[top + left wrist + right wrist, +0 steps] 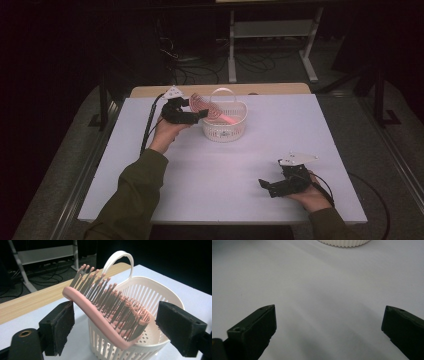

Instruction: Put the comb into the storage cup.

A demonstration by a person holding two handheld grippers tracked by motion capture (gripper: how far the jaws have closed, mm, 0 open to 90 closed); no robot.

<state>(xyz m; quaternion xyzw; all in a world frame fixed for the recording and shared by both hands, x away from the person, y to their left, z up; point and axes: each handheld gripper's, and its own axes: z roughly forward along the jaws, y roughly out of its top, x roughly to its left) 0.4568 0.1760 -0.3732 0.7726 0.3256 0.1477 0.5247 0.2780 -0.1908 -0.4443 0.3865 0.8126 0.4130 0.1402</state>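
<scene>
My left gripper (200,116) sits at the table's (210,175) far left-centre, jaws spread w/ the pink hairbrush (110,315) between them, pads clear of it. Brush leans tilted on the rim of the white slotted basket (150,290), bristles up, lower end inside, handle end sticking out over the rim. My right gripper (265,186) rests near the front edge, jaws wide apart, nothing in them.

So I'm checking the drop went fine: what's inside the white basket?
A pink hairbrush leans in the white basket, bristles up, one end sticking out over the rim. Part of the perforated basket floor shows bare; the brush covers the rest.
</scene>
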